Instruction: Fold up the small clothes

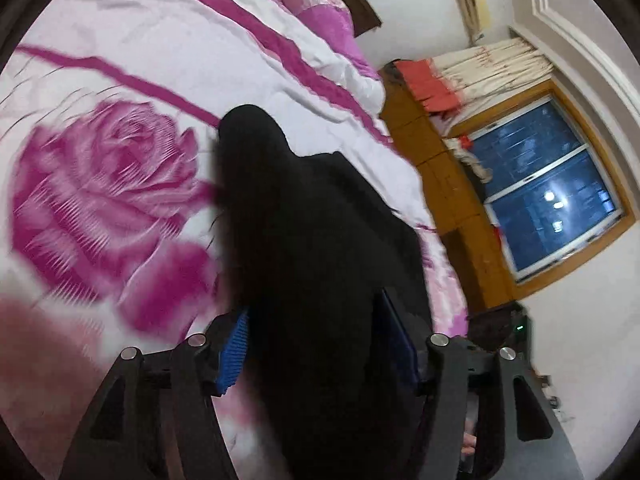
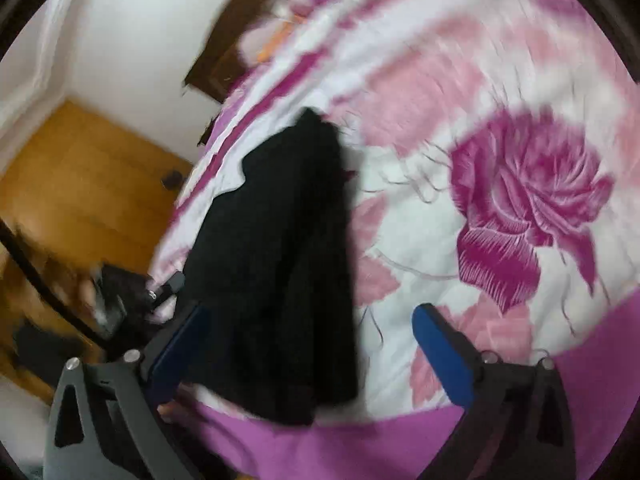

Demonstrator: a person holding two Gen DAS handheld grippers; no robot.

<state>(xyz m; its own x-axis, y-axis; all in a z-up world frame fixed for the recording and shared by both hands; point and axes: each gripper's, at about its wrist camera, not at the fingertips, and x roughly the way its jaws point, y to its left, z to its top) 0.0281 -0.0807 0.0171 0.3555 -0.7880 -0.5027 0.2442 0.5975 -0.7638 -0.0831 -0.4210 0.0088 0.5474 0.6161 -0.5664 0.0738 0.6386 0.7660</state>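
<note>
A black garment (image 1: 304, 232) hangs lengthwise above the bed quilt (image 1: 120, 80), which is white with magenta roses. My left gripper (image 1: 316, 336) has its blue pads on either side of the garment's near end and is shut on it. In the right wrist view the same black garment (image 2: 280, 264) is bunched and lies on the quilt (image 2: 480, 120). My right gripper (image 2: 308, 352) is open, its blue pads wide apart, the left pad beside the garment's near left edge and the right pad over bare quilt. Both views are blurred by motion.
A wooden headboard or cabinet (image 1: 444, 168) and a window (image 1: 556, 196) with curtains stand to the right of the bed. A wooden door or floor (image 2: 88, 184) and the other gripper (image 2: 120, 296) show at the left of the right wrist view. Pillows (image 1: 312, 4) lie at the far end.
</note>
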